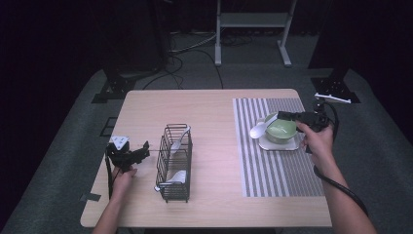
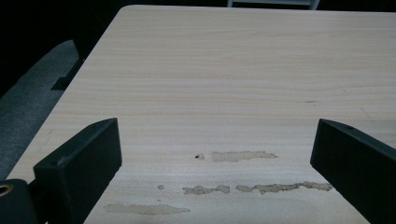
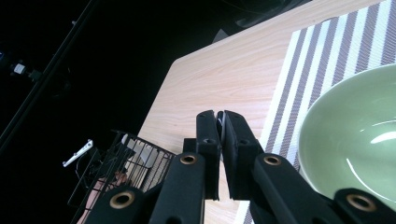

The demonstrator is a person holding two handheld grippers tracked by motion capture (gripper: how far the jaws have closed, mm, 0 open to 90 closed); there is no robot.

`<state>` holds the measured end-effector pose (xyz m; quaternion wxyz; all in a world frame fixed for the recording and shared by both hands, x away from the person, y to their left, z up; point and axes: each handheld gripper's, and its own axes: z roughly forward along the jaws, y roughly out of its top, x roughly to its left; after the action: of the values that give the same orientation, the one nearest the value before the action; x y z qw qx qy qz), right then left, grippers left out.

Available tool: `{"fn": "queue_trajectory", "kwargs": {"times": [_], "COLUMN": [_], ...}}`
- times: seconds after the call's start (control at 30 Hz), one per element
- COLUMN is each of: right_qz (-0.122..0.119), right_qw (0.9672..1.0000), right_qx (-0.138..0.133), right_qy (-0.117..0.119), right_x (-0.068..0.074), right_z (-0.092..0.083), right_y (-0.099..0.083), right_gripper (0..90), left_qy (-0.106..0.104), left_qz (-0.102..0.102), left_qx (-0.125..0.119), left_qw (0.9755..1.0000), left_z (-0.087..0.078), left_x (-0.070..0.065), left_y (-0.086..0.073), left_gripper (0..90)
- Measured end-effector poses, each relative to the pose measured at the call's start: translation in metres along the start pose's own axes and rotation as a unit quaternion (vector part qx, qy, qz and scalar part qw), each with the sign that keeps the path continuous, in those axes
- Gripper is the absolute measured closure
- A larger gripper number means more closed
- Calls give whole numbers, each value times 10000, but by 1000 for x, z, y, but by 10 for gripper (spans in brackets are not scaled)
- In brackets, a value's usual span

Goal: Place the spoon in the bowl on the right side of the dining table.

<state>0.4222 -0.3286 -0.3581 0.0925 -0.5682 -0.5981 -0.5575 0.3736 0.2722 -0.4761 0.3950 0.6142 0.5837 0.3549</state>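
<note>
A green bowl (image 1: 282, 129) stands on a white square saucer (image 1: 279, 145) on the striped placemat (image 1: 277, 168). My right gripper (image 1: 281, 116) hovers over the bowl's far rim, pointing left. It is shut on the handle of a white spoon (image 1: 257, 130), whose scoop hangs left of the bowl. In the right gripper view the jaws (image 3: 219, 116) pinch a thin white sliver, with the bowl (image 3: 355, 140) at their right. My left gripper (image 1: 144, 149) rests open near the table's left edge, left of the wire rack. Its jaws (image 2: 215, 140) stand wide apart over bare wood.
A black wire rack (image 1: 174, 163) stands left of centre, holding a white spoon (image 1: 179, 139) and another white piece (image 1: 176, 176). The rack (image 3: 126, 163) also appears far off in the right gripper view. Glue-like stains (image 2: 243, 156) mark the wood. Dark floor and stands surround the table.
</note>
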Motion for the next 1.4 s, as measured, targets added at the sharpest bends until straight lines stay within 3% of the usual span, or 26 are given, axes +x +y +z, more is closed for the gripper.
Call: {"fn": "queue_trajectory", "kwargs": {"times": [1.4], "right_qz": [227], "right_qw": [9976], "right_qx": [-514], "right_qy": [-410], "right_x": [-21], "right_z": [-30], "right_y": [13], "right_gripper": [854], "left_qy": [10], "left_qz": [28], "left_qx": [-6], "left_qw": [10000], "left_z": [0], "left_x": [0], "left_y": [0], "left_gripper": [10]}}
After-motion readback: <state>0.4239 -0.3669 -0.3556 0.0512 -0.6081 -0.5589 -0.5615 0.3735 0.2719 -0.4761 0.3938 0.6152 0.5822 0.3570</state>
